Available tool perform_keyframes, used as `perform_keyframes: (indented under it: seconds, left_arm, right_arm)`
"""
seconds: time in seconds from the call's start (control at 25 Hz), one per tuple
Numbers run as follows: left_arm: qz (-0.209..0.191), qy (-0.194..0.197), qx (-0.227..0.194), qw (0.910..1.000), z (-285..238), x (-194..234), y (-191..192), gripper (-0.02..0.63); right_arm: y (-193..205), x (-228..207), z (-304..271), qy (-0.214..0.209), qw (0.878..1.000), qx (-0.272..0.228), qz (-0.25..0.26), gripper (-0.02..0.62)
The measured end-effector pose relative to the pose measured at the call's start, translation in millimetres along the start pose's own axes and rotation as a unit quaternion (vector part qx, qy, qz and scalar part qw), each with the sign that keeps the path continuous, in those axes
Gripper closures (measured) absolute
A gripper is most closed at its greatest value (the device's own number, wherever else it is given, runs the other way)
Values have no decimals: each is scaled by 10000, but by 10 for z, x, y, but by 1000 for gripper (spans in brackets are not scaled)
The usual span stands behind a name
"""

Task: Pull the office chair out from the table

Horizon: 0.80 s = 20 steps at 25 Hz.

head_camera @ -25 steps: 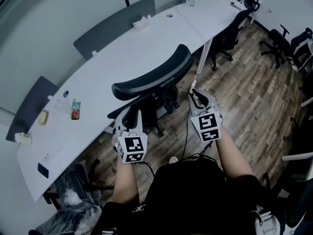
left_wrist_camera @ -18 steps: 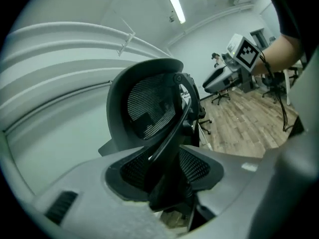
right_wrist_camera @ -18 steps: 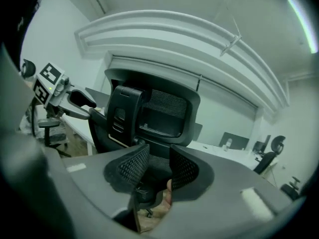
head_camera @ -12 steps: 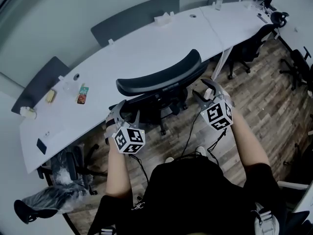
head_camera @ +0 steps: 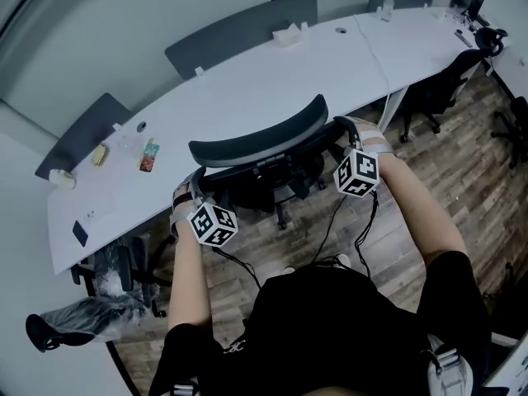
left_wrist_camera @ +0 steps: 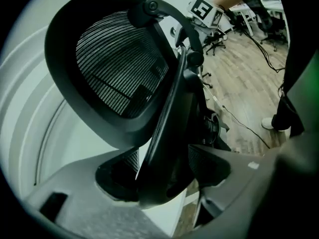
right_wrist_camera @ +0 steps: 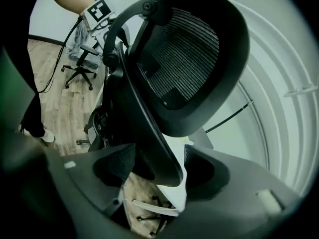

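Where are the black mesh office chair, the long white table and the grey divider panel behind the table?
Black mesh office chair (head_camera: 256, 143): head view, top edge of its backrest.
Long white table (head_camera: 247, 85): head view, bare top.
Grey divider panel (head_camera: 239, 33): head view, middle of its face.

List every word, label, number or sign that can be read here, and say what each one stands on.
No text here can be read.
Two marker cubes: square black-and-white patterns only, no letters.
Colourful packet on the table: print too small to read.
White mark on the person's black shirt: too blurred to read.
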<state>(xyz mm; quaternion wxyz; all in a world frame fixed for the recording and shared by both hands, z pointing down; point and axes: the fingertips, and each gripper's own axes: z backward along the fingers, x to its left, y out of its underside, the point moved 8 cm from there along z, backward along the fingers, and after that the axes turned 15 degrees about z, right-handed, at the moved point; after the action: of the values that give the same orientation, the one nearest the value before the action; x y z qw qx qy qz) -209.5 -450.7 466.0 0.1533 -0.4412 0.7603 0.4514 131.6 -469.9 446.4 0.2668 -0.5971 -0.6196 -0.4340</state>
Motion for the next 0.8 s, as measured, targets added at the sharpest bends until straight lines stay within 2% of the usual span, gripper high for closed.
perform_keyframes:
  seconds: [0.08, 0.24, 0.4, 0.56, 0.8]
  left_arm:
    - [7, -202, -80, 9998, -22, 23, -12, 332]
    - [-74, -499, -128, 9986, -49, 33, -19, 346]
    - [-232, -824, 2, 9963, -89, 30, -10, 355]
    - [-288, -935, 68, 9952, -89, 22, -21, 365]
    - [-216, -1060, 253, 9938, -57, -87, -68, 373]
  right_arm:
    - [15, -4, -92, -13, 10000, -17, 27, 288]
    - [50, -16, -254, 40, 9999, -3, 119, 294]
    - [60, 8, -295, 176, 9991, -203, 337, 322]
    - [78, 29, -282, 327, 9968, -215, 690, 354]
    - [152, 59, -252, 301, 9959, -190, 835, 365]
